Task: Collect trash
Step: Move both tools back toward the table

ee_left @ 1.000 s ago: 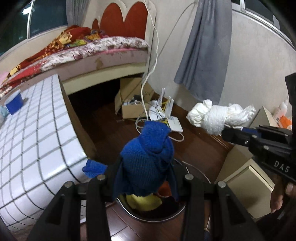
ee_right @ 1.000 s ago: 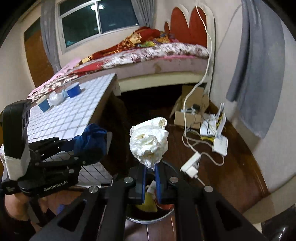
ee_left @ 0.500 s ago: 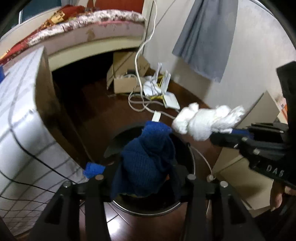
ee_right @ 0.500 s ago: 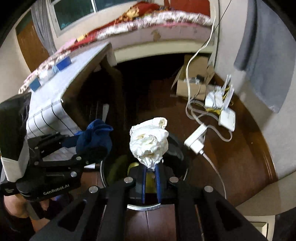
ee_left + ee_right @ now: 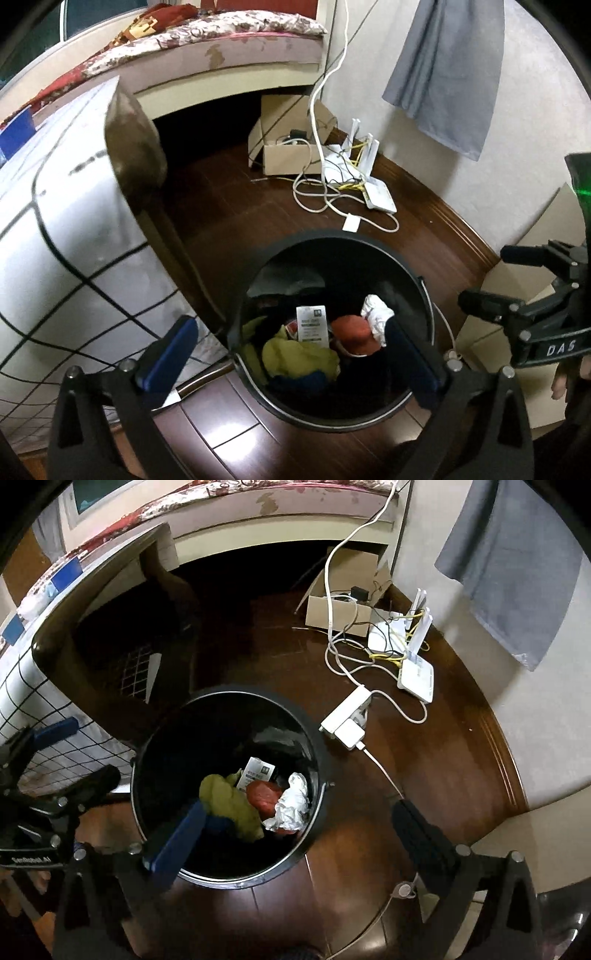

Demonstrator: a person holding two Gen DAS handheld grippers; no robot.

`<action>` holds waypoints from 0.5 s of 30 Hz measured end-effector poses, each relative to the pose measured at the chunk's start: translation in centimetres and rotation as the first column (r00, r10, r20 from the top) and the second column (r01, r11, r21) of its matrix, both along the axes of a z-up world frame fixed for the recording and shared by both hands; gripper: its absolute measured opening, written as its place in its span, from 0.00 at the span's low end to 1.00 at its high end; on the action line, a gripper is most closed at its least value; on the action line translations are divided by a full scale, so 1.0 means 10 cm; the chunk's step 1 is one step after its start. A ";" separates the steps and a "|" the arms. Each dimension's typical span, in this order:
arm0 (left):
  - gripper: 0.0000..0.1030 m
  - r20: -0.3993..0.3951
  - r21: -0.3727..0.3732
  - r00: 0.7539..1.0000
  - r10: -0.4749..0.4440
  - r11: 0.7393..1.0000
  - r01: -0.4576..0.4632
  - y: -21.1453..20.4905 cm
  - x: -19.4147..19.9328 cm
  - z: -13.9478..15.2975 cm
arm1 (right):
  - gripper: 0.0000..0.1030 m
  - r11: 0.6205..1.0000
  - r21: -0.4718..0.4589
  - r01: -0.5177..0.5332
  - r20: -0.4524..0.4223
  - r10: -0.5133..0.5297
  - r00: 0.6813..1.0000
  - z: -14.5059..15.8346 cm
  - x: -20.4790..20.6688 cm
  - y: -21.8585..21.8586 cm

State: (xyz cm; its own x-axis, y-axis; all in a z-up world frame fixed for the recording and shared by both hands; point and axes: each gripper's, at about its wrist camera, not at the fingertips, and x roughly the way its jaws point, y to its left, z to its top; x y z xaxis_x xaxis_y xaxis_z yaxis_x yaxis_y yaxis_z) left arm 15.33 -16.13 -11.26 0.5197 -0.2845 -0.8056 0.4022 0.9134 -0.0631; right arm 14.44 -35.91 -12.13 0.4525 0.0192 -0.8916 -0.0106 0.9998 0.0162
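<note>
One black bin point(image 5: 424, 295) holds crumpled white paper point(image 5: 291, 805), yellow cloth point(image 5: 229, 805).

One black bin point(image 5: 317, 812), one white paper wad point(image 5: 291, 805), one cardboard box point(image 5: 288, 158), two tools point(image 5: 291, 354) point(image 5: 295, 834).

A round black trash bin point(image 5: 332, 236) stands open on the dark wooden floor beside the tiled table, a thin metal band around its rim. Inside it lies a crumpled white paper wad point(image 5: 291, 801) against the right wall, touching an orange-red lump point(image 5: 260, 792). A yellow-green crumpled piece point(image 5: 229, 801) lies left of them, with dark blue cloth point(image 5: 306, 378) at its near edge and a white printed carton point(image 5: 312, 323) tilted behind
</note>
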 end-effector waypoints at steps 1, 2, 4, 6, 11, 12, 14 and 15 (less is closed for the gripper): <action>0.99 0.002 0.002 1.000 -0.001 1.000 0.001 0.00 0.01 0.01 | 0.99 1.000 -0.003 -0.004 0.002 0.004 1.000 0.00 -0.01 0.02; 0.99 0.006 0.004 1.000 -0.001 1.000 0.001 0.01 0.00 0.02 | 0.99 1.000 -0.005 -0.010 0.004 0.010 1.000 0.01 -0.02 0.03; 0.99 0.012 0.007 1.000 -0.001 1.000 0.001 0.02 0.00 0.04 | 0.99 1.000 -0.008 -0.019 0.009 0.019 1.000 0.02 -0.03 0.06; 0.99 0.016 0.010 1.000 0.000 1.000 0.000 0.04 -0.02 0.06 | 0.99 1.000 -0.015 -0.027 0.016 0.027 1.000 0.05 -0.05 0.09; 0.99 0.030 0.015 1.000 0.007 1.000 -0.008 0.05 -0.04 0.11 | 0.99 0.999 -0.020 -0.032 0.033 0.033 0.999 0.11 -0.08 0.13; 0.99 0.033 0.013 0.999 0.008 1.000 -0.008 0.06 -0.05 0.12 | 0.99 0.999 -0.022 -0.033 0.038 0.033 0.999 0.14 -0.09 0.14; 0.99 0.041 0.011 0.999 0.012 1.000 -0.012 0.07 -0.06 0.15 | 0.99 0.999 -0.021 -0.034 0.054 0.035 0.998 0.19 -0.09 0.16; 0.99 0.044 0.009 0.999 0.013 1.000 -0.013 0.08 -0.07 0.17 | 0.99 0.999 -0.021 -0.036 0.061 0.037 0.997 0.22 -0.10 0.17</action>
State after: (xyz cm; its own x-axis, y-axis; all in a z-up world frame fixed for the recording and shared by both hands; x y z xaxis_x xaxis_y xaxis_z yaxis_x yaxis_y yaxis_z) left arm 14.62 -15.30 -9.55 0.5582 -0.2699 -0.7845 0.3923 0.9191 -0.0371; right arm 13.44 -34.16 -9.98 0.5058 0.0192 -0.8624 -0.0476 0.9988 -0.0057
